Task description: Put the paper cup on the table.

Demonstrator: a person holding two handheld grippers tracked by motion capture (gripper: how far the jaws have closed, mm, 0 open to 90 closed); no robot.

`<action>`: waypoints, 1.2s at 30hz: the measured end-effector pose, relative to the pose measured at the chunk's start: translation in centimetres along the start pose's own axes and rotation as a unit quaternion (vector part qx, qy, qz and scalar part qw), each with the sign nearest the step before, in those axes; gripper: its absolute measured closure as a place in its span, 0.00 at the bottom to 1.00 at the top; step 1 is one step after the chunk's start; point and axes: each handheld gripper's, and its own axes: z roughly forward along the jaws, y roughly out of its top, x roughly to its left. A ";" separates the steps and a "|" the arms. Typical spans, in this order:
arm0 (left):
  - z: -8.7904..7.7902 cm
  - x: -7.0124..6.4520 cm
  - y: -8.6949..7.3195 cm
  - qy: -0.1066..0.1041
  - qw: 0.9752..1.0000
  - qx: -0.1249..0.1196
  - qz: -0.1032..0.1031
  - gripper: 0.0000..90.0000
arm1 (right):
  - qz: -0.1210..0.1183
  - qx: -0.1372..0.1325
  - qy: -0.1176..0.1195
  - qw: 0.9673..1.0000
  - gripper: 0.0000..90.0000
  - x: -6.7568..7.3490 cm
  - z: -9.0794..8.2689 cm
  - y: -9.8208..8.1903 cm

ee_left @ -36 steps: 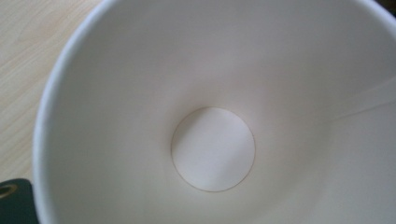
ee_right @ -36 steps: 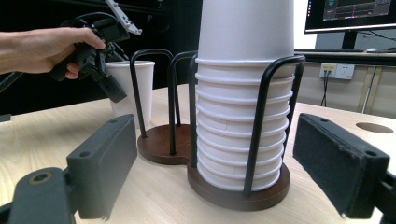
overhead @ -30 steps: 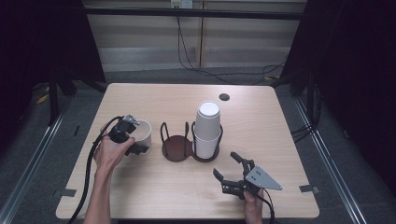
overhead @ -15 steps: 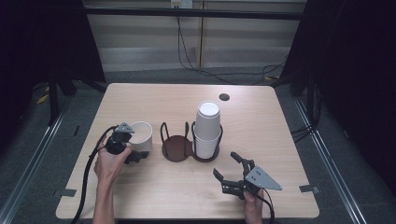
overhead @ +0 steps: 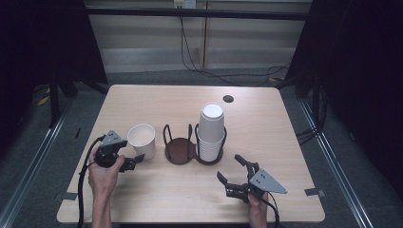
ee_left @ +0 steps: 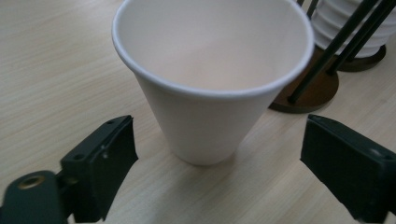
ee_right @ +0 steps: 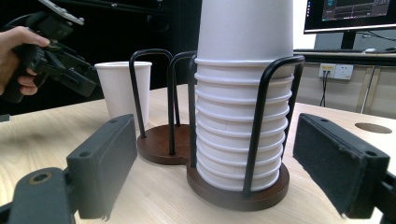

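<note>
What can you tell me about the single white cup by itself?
The single white paper cup stands upright and empty on the wooden table, just left of the dark wire cup holder. It is smooth, with a rolled rim, and tapers toward its base. The left gripper sits close beside it, not touching.

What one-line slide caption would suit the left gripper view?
Left gripper with its fingers spread either side of an upright, empty white paper cup on the wooden table.

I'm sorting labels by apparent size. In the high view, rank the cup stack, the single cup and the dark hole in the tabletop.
1. Cup stack, tallest and largest.
2. Single cup, clearly smaller.
3. Dark hole, smallest, though it lies farthest from the camera.
</note>
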 end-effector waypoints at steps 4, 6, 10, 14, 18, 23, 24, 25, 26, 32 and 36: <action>-0.9 -0.8 -1.1 -0.008 0.999 -0.045 -0.010 0.18 | -0.001 0.000 0.000 1.000 0.15 0.0 0.0 0.0; -1.1 -1.0 -1.3 -0.011 0.999 -0.049 -0.013 0.18 | -0.001 -0.001 0.000 1.000 0.15 0.0 0.0 0.0; -1.5 -1.9 -2.1 -0.022 0.996 -0.087 -0.025 0.21 | 0.000 0.000 0.000 1.000 0.15 0.0 0.0 0.0; -2.0 -3.0 -2.6 -0.053 0.988 -0.142 -0.024 0.18 | 0.000 0.000 0.000 1.000 0.15 0.0 0.0 0.0; -2.0 -4.2 -3.1 -0.056 0.983 -0.172 -0.022 0.18 | -0.001 -0.001 0.000 1.000 0.15 0.0 0.0 0.0; -0.9 -5.5 -3.6 -0.060 0.982 -0.180 -0.009 0.18 | -0.001 -0.001 0.000 1.000 0.15 0.0 0.0 0.0; -0.7 -6.1 -3.6 -0.073 0.976 -0.202 -0.013 0.18 | 0.000 0.000 0.000 1.000 0.15 0.0 0.0 0.0; -0.7 -6.1 -3.6 -0.073 0.976 -0.202 -0.013 0.18 | -0.001 -0.001 0.000 1.000 0.15 0.0 0.0 0.0; -0.6 -6.3 -3.6 -0.080 0.975 -0.207 -0.015 0.18 | -0.001 -0.001 0.000 1.000 0.15 0.0 0.0 0.0; 1.0 -8.9 -3.4 -0.077 0.974 -0.212 0.003 0.18 | 0.000 0.000 0.000 1.000 0.15 0.0 0.0 0.0; 2.3 -10.0 -3.2 -0.102 0.972 -0.210 0.018 0.18 | -0.001 -0.001 0.000 1.000 0.15 0.0 0.0 0.0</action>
